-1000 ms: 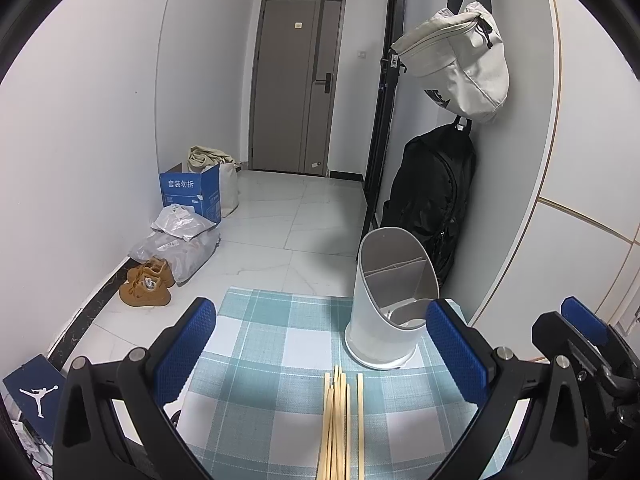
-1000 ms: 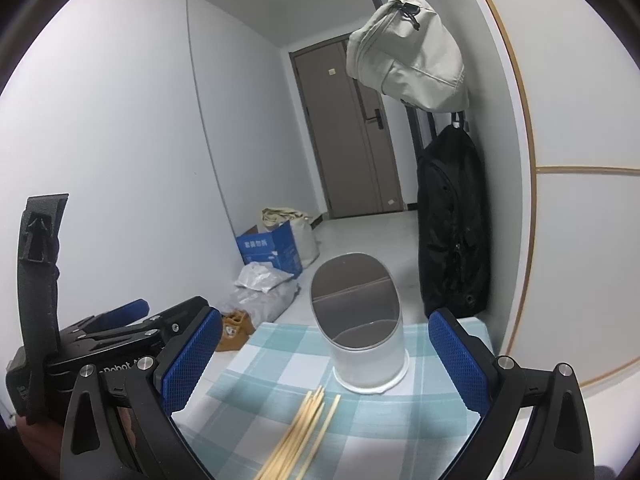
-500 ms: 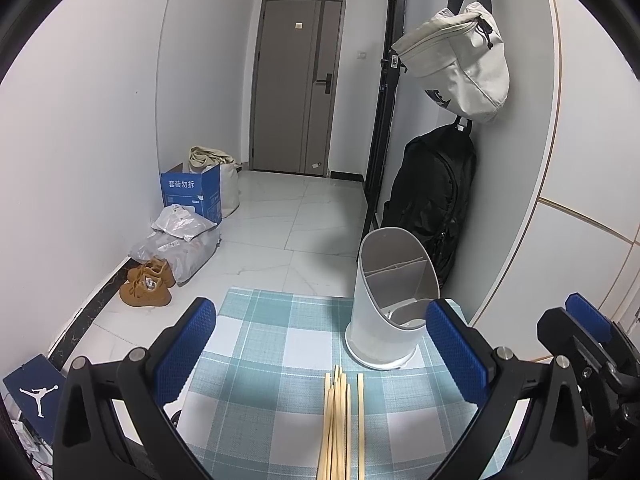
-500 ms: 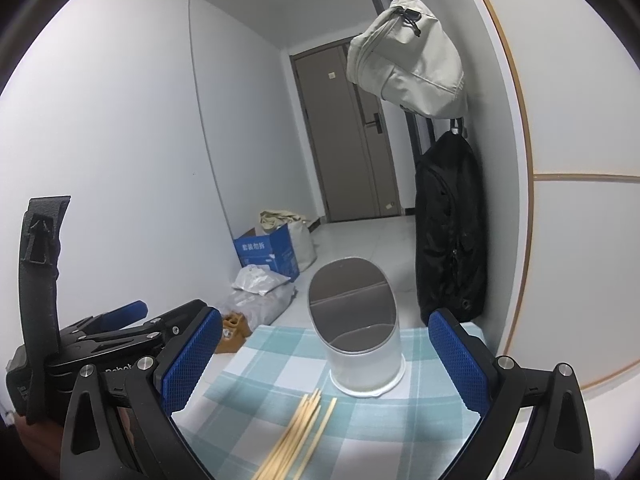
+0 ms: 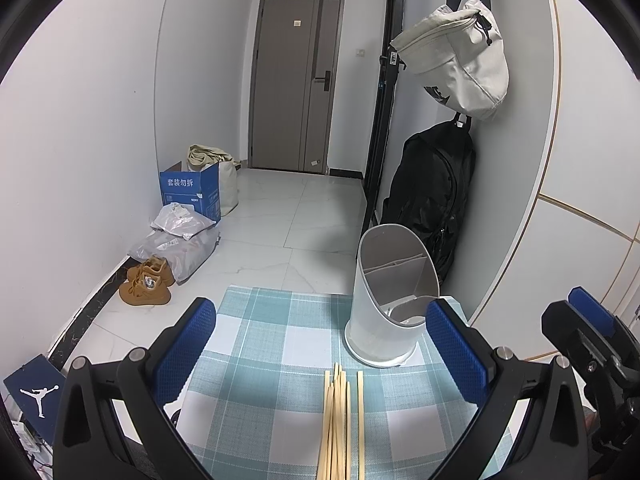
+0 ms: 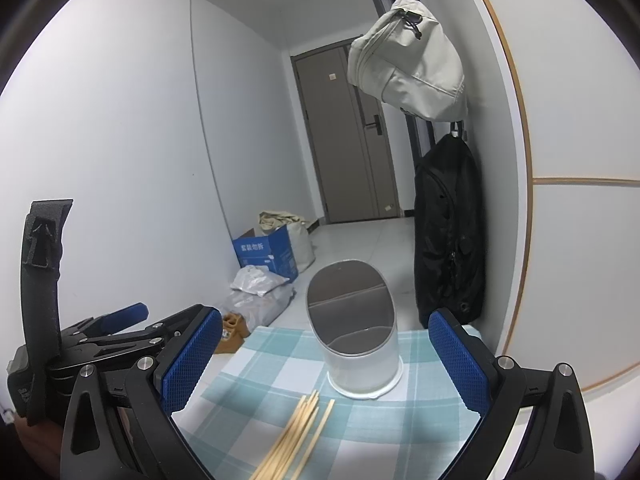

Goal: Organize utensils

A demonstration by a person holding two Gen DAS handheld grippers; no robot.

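Observation:
Several bamboo chopsticks (image 5: 340, 420) (image 6: 296, 436) lie in a bundle on a teal checked tablecloth (image 5: 260, 380) (image 6: 260, 384). Beyond their tips stands a white divided utensil holder (image 5: 390, 292) (image 6: 354, 328) with a slanted mouth that faces me. My left gripper (image 5: 320, 354) hovers open above the near end of the chopsticks, nothing between its blue pads (image 5: 188, 352). My right gripper (image 6: 326, 364) is also open and empty, framing the holder. In the right wrist view the left gripper shows low on the left; in the left wrist view the right gripper sits at the far right.
The table ends just past the holder, with a white tiled floor (image 5: 288, 232) beyond. On the floor at left are tan shoes (image 5: 146, 286), plastic parcels (image 5: 180, 236) and a blue box (image 5: 192, 192). A black backpack (image 5: 432, 196) and a beige bag (image 5: 456, 60) hang on the right wall.
The right gripper has tilted and shifted a little, so the holder sits more centred between its fingers. The left gripper, chopsticks and holder stay where they were.

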